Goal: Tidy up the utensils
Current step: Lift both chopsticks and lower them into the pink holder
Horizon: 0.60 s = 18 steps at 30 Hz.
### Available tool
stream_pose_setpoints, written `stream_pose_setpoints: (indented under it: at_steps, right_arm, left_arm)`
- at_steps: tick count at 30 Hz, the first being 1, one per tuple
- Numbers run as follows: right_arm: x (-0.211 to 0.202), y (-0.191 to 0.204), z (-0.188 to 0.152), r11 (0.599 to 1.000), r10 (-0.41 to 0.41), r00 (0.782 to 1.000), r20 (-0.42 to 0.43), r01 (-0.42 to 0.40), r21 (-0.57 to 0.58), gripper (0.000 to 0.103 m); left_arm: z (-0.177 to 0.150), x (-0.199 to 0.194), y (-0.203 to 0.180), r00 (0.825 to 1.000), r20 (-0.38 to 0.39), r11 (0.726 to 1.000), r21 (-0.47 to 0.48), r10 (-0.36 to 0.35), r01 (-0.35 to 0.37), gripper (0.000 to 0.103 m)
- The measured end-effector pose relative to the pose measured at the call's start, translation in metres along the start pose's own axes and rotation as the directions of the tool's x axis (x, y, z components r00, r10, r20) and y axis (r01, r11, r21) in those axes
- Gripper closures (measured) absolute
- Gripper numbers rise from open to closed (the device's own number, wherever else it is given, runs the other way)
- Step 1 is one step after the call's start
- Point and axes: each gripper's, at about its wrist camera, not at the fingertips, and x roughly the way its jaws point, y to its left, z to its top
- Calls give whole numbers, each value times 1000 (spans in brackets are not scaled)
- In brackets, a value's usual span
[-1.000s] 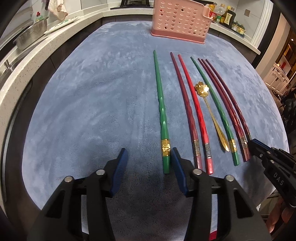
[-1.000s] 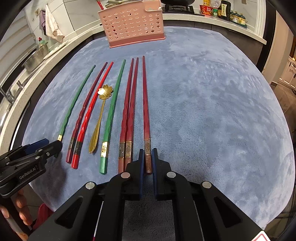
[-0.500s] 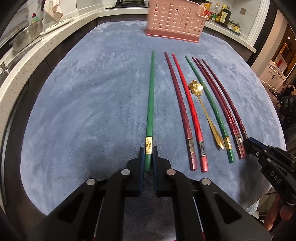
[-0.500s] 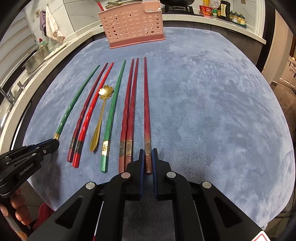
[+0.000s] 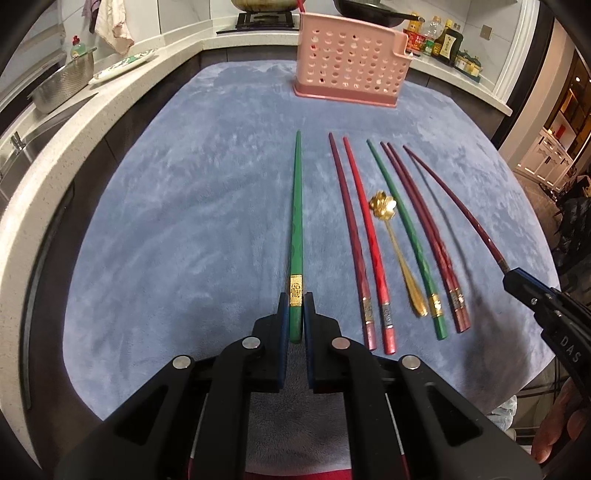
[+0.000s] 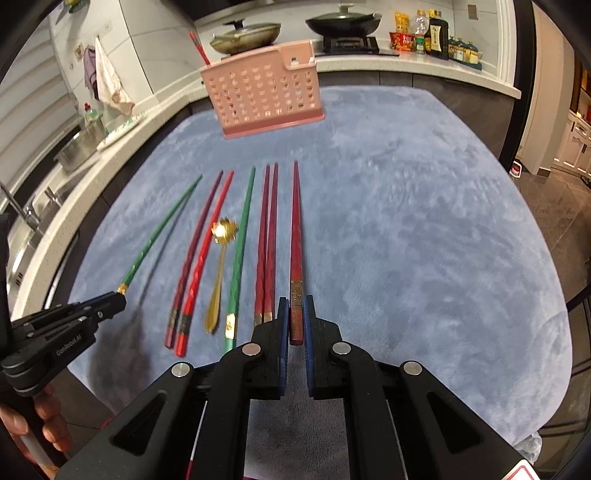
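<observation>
My left gripper point(image 5: 294, 306) is shut on the thick end of a green chopstick point(image 5: 296, 225) and holds it lifted above the blue cloth point(image 5: 184, 229). My right gripper point(image 6: 295, 310) is shut on a dark red chopstick point(image 6: 296, 236), also lifted; it shows in the left wrist view point(image 5: 454, 206) too. On the cloth lie several more red and dark red chopsticks point(image 5: 365, 236), a second green chopstick point(image 5: 406, 229) and a gold flower-shaped spoon point(image 5: 397, 240). A pink perforated utensil holder point(image 5: 351, 66) stands at the far end of the cloth.
A pale stone counter point(image 5: 74, 122) curves round the left with a metal colander point(image 5: 62, 81) and a sink. A hob with pans point(image 6: 343, 22) and sauce bottles point(image 6: 432, 33) lie behind the holder. A red chopstick point(image 6: 199, 50) stands in the holder.
My left gripper closed on the green chopstick and raised it. My right gripper, shut on the dark red chopstick throughout, has lifted it off the cloth.
</observation>
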Motion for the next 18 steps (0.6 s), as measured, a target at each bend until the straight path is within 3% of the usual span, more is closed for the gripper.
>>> stream_pose_setpoints:
  at_steps: [10, 18]
  right_arm:
    - [-34, -4, 28, 1000, 13, 996, 91, -15, 17, 96]
    - [-61, -14, 65, 999, 27, 983, 180, -35, 42, 96]
  left_arm:
    - [21, -29, 3, 998, 62, 1000, -22, -14, 15, 96]
    - [62, -60, 13, 988, 150, 999, -36, -25, 31, 96]
